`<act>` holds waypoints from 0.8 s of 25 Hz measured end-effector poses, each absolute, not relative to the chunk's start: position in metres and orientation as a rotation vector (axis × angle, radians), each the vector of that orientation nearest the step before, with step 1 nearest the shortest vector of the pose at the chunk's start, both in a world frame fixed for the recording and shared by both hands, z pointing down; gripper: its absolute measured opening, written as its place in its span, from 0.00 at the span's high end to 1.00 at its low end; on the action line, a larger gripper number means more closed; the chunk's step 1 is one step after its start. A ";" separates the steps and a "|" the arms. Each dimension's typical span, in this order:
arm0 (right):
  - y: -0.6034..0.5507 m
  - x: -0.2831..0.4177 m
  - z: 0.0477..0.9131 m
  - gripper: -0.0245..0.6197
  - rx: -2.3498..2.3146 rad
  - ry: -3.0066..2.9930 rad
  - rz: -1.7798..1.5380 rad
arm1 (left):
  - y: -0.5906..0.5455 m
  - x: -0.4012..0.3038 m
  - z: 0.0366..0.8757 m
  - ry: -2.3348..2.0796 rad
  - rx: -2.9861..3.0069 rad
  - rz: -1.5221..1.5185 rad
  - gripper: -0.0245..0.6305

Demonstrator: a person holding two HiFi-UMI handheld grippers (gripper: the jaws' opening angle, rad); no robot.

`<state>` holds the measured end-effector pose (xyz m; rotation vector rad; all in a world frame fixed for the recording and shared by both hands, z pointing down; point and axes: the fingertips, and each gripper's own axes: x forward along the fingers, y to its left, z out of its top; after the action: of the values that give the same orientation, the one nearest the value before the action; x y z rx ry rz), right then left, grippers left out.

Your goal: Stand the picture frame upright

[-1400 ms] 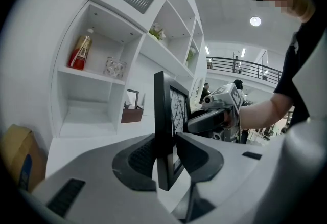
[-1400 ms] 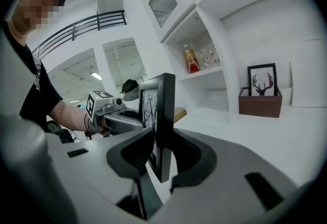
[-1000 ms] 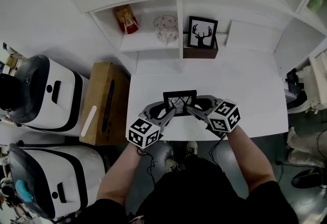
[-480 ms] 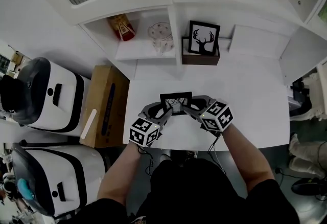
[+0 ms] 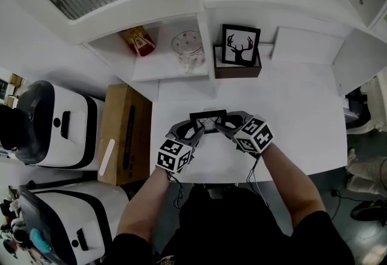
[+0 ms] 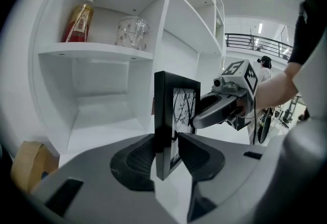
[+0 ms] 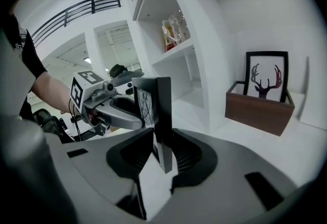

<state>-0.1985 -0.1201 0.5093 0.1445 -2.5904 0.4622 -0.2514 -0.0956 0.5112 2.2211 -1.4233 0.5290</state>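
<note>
Bottle label unreadable — left tongs, right tongs clamp picture frame.

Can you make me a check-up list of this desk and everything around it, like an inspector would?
Surface: white table, flat, no spills seen.
Job's things: picture frame upright between the grippers; whether its bottom edge touches the table cannot be told.
Clutter: deer picture standing in a wooden box at the table's back; bottle and glass jar on a shelf.
Grippers: left hand-held gripper and right hand-held gripper each shut on a side edge of the frame.
Cables: thin wires trailing from the grippers toward the person.
Surroundings: cardboard box and white machines left of the table.
</note>
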 end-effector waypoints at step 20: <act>-0.177 -0.228 0.563 0.78 0.418 -2.473 0.526 | -0.155 -0.286 0.565 -1.359 2.231 0.569 0.75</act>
<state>-0.2277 -0.1770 0.5626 0.4177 -2.4734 0.5260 -0.2856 -0.1550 0.5652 2.2307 -1.3588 0.5691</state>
